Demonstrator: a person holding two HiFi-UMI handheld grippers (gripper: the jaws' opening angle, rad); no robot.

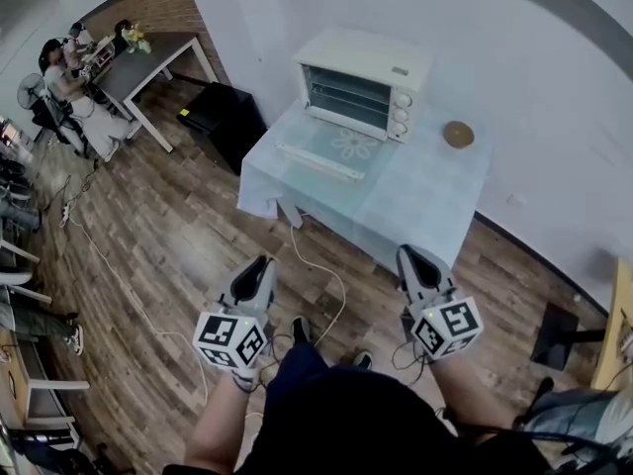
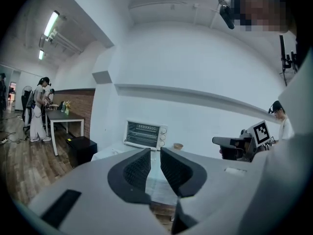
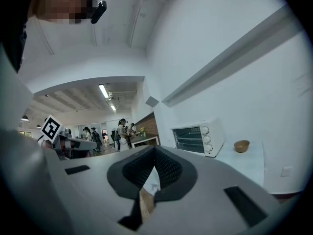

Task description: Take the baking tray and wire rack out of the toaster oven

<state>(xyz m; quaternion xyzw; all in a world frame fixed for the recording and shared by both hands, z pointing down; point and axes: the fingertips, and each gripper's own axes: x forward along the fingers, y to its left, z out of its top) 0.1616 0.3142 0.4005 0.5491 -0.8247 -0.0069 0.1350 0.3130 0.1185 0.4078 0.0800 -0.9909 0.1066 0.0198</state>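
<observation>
toaster oven (image 1: pixel 363 85): print illegible | left gripper (image 1: pixel 263 263) ajar | right gripper (image 1: pixel 408 253) closed

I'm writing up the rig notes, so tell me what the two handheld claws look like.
Both the left claw and right claw have light grey bodies tapering forward, with black textured pads inside. Each carries a white cube printed with black square markers at its rear. The person wears a dark top.

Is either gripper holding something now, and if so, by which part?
Nothing is held. The left gripper has its jaws slightly apart with nothing between them; the right gripper has its jaws together, empty.
</observation>
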